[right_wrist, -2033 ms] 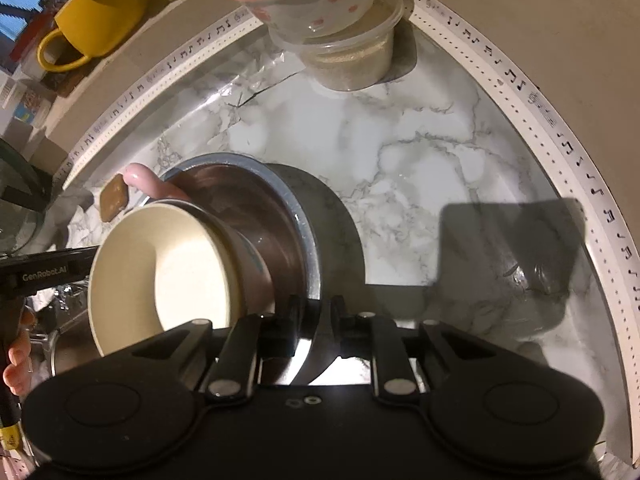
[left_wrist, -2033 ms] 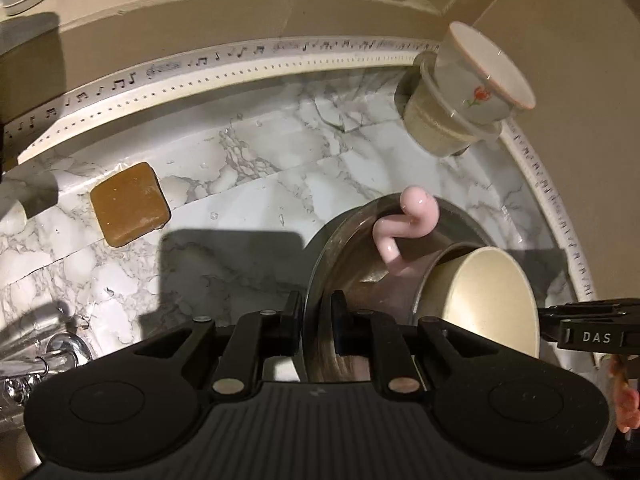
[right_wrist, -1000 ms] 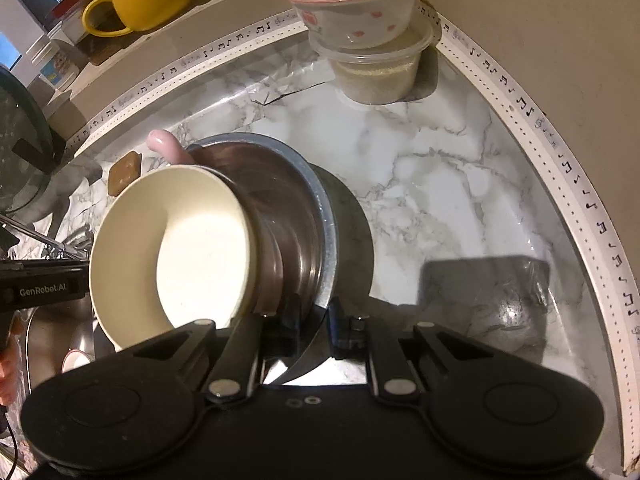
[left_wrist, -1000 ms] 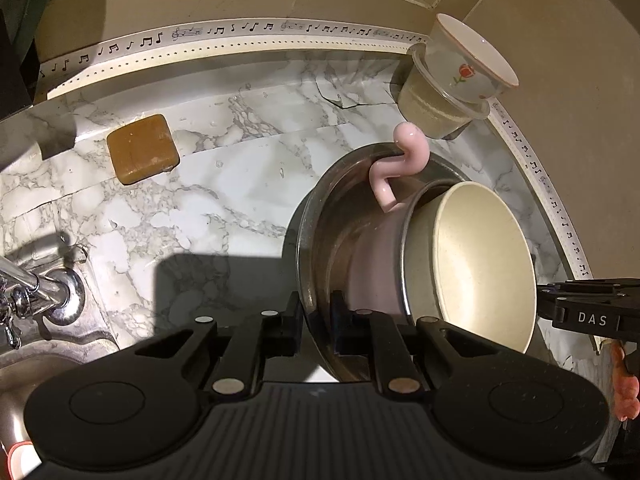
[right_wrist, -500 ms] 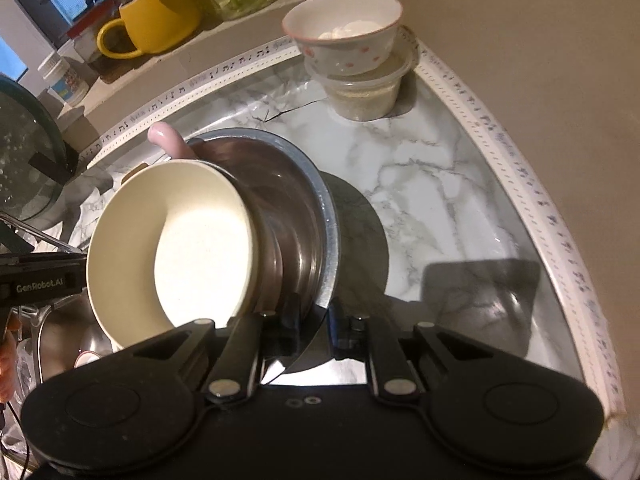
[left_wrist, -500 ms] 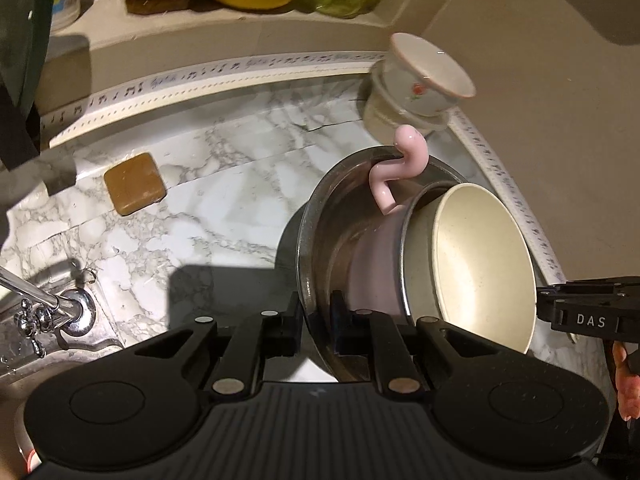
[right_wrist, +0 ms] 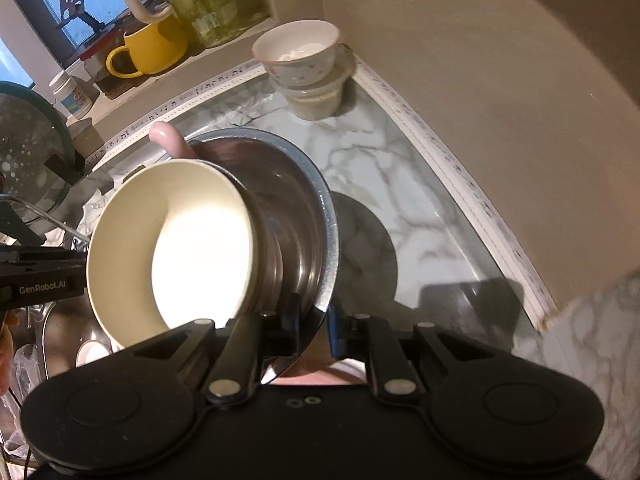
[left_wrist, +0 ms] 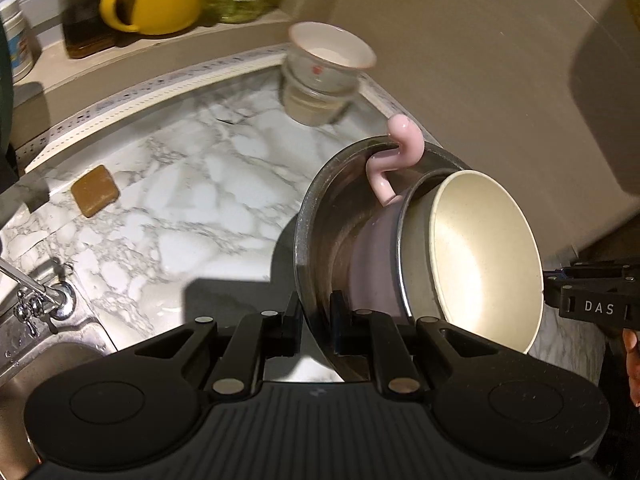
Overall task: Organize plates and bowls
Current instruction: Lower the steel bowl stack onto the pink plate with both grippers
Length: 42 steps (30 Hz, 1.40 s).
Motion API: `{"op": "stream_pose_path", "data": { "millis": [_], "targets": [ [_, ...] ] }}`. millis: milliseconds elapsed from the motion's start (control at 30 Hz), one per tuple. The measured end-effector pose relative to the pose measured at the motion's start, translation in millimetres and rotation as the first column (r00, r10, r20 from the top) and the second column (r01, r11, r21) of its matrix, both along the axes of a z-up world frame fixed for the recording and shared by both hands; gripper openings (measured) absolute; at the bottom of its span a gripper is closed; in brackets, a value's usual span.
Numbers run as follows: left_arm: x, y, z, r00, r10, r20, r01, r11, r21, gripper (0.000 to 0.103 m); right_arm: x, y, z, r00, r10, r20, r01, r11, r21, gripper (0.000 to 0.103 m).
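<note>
Steel bowl (left_wrist: 320, 216) rim pinched between both closed grippers (left_wrist: 315, 322) (right_wrist: 313, 326) — cream bowl (left_wrist: 480, 256) seemingly nested inside.

The left tongs (left_wrist: 316, 320) clamp the steel bowl's (left_wrist: 320, 216) rim. A cream bowl (left_wrist: 480, 252) nests inside it, above the marble counter (left_wrist: 192, 208).
</note>
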<state>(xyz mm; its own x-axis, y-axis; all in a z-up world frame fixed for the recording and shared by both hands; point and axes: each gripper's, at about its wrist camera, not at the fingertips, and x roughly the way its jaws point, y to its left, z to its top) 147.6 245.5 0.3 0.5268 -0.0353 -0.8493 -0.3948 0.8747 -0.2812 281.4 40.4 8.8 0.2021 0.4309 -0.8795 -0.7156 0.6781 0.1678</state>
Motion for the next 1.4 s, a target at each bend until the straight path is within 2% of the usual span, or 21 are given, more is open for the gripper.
{"op": "stream_pose_path", "data": {
  "millis": [400, 667, 933, 1400],
  "targets": [
    [-10.2, -70.4, 0.2, 0.986, -0.157, -0.057, 0.157, 0.988, 0.003, 0.013, -42.0, -71.6, -3.2, 0.993, -0.112, -0.036, 0.111, 0.993, -0.026, 0.014],
    [-11.3, -110.2, -13.9, 0.966, -0.239, -0.101, 0.239, 0.971, -0.003, 0.013, -62.8, -111.0, -17.7, 0.982, -0.179, -0.064, 0.177, 0.984, -0.036, 0.014],
    [-14.0, -127.3, -31.8, 0.952, -0.272, -0.136, 0.273, 0.962, -0.016, 0.013, -72.4, -133.7, -34.2, 0.974, -0.208, -0.096, 0.204, 0.978, -0.05, 0.014],
    [-7.4, -130.0, -52.2, 0.947, -0.272, -0.17, 0.274, 0.962, -0.011, 0.014, -69.1, -131.3, -55.6, 0.969, -0.217, -0.123, 0.21, 0.976, -0.063, 0.015]
  ]
}}
